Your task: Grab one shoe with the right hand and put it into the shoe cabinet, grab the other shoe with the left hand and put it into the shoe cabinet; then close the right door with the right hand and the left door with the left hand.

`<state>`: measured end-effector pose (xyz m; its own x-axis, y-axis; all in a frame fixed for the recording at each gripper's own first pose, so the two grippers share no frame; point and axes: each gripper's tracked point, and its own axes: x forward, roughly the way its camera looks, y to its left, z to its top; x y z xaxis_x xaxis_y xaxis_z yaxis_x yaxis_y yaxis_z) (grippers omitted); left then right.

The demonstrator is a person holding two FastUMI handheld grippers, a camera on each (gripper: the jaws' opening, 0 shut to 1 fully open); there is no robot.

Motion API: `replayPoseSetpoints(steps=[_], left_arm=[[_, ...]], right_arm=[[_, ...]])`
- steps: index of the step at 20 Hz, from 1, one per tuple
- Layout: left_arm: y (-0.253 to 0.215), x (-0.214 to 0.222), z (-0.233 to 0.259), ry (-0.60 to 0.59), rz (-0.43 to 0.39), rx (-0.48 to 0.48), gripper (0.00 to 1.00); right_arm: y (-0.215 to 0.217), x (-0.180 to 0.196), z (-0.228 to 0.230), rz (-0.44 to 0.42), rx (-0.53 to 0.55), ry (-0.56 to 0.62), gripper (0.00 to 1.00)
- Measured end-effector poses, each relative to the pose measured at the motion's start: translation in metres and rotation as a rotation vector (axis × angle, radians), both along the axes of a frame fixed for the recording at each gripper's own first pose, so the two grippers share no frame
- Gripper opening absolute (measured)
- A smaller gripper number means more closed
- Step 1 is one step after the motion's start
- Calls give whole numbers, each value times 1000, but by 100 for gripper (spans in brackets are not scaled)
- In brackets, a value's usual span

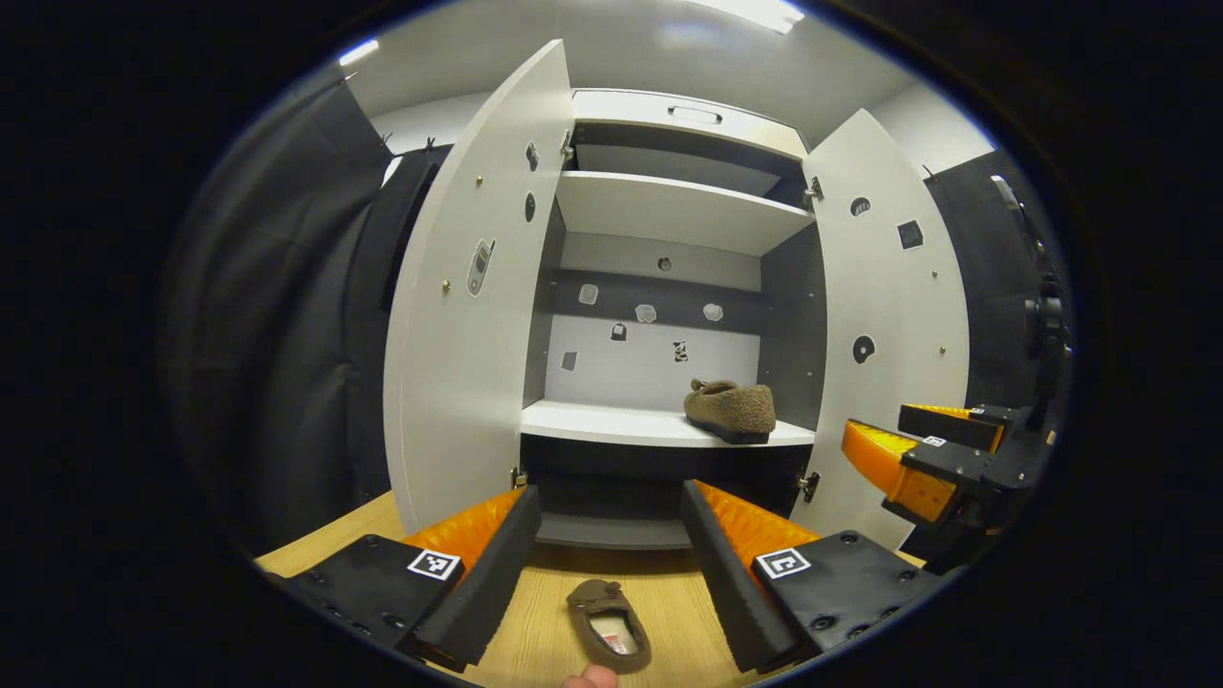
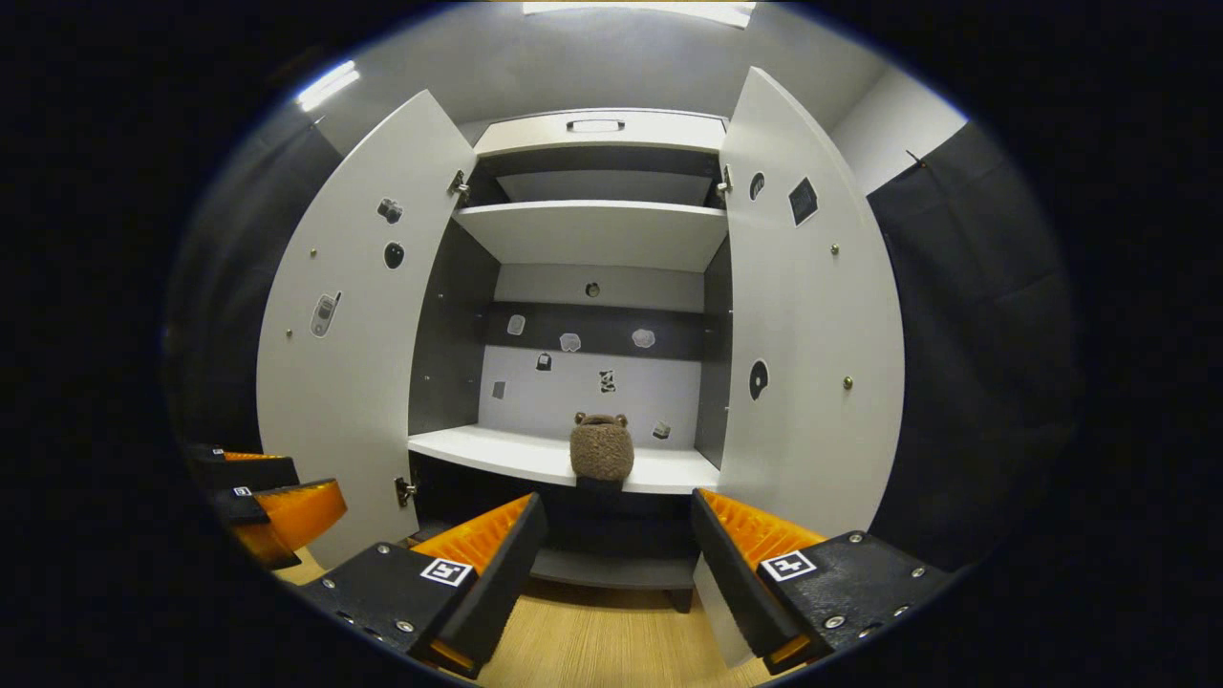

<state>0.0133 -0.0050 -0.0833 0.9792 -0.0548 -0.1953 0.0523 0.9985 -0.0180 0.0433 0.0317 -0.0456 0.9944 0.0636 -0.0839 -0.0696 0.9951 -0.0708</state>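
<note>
one fuzzy brown slipper [image 1: 730, 409] sits at the white shelf's [image 1: 611, 423] right edge; its mate [image 1: 608, 623] lies on the wooden floor between my wide left tongs [image 1: 611, 564]. right tongs [image 2: 616, 564] wide, empty. next, i'd judge: drop, pinch it.

Readable text: none that I can make out.
Gripper markers [image 1: 435, 564]: black-and-white coded squares, no letters.
Cabinet door [image 2: 334, 315]: small picture stickers, wordless.
Shoe insole label [image 1: 616, 635]: too small to read.
</note>
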Motion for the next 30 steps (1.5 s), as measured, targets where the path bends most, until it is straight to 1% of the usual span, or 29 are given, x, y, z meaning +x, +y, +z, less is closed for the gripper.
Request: replayPoseSetpoints(steps=[1, 2, 3, 4, 7, 8, 9, 10, 11, 12, 13, 16, 20, 23, 24, 26, 27, 29, 30], left_arm=[[-1, 6, -11, 31, -18, 6, 99], [5, 12, -26, 65, -5, 12, 96], [11, 18, -47, 113, 10, 6, 96], [12, 20, -72, 178, 6, -26, 96], [19, 18, -157, 402, 17, -149, 97], [21, 13, -186, 466, 18, -172, 97], [25, 9, -211, 514, 32, -183, 98], [31, 4, -236, 565, 52, -183, 97], [37, -3, -258, 618, 70, -179, 97], [40, -8, -275, 655, 85, -182, 94], [41, -10, -286, 674, 88, -185, 98], [45, -12, -307, 704, 97, -157, 98], [48, -3, -333, 744, 122, -177, 98], [56, 9, -347, 742, 141, -166, 98], [58, 13, -350, 743, 144, -163, 100], [61, 19, -350, 725, 151, -162, 95], [62, 23, -354, 722, 151, -159, 100], [65, 29, -356, 712, 157, -140, 100], [66, 30, -356, 705, 161, -133, 98]], right_arm=[[-2, -3, -1, -8, 23, 4, 94], [-6, -8, -3, -17, 45, 8, 93], [-10, -11, -5, -26, 61, 11, 93], [-16, -12, -6, -35, 61, 13, 94], [-41, -19, -10, -73, 11, 12, 94], [-45, -21, -8, -82, 1, 9, 98], [-49, -23, -8, -87, -8, 9, 98], [-52, -27, -8, -94, -14, 10, 94], [-54, -29, -9, -95, -22, 12, 94], [-54, -31, -9, -95, -34, 14, 94], [-55, -32, -10, -98, -50, 13, 94], [-57, -35, -10, -101, -84, 13, 94], [-63, -37, -11, -122, -97, 19, 94], [-65, -37, -13, -133, -102, 30, 94], [-65, -36, -16, -134, -101, 36, 94], [-67, -33, -21, -140, -106, 53, 94], [-66, -32, -22, -139, -107, 57, 94], [-63, -30, -23, -132, -88, 61, 94], [-61, -29, -24, -126, -77, 64, 93]])
